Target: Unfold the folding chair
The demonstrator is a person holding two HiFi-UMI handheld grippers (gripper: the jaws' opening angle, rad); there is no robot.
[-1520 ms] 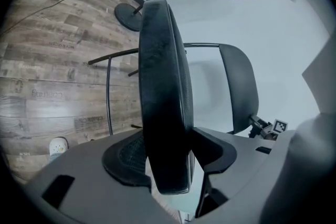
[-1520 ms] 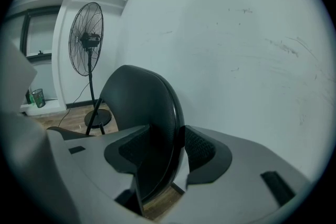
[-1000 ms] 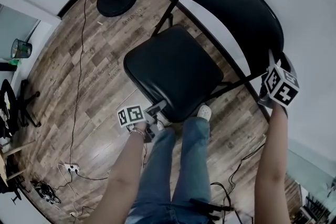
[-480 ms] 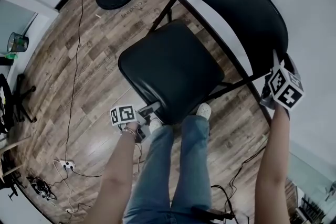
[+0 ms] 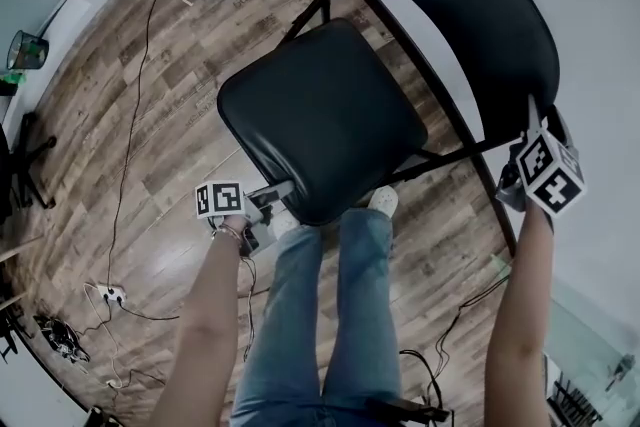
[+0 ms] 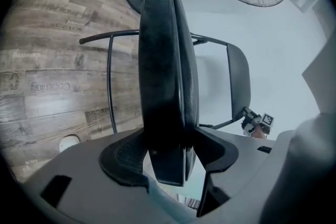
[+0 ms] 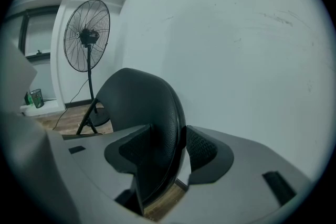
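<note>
Seat (image 5: pixel 320 115) has sunk lower; left hand-held gripper (image 5: pixel 278 193), clamped on it, should press evenly while right hand-held gripper (image 5: pixel 527 130) clamps backrest (image 5: pixel 470 15).

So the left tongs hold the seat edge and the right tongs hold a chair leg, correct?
Not quite: the right tongs hold the backrest edge, not a leg, as the right gripper view shows. The left tongs do hold the seat edge.
</note>
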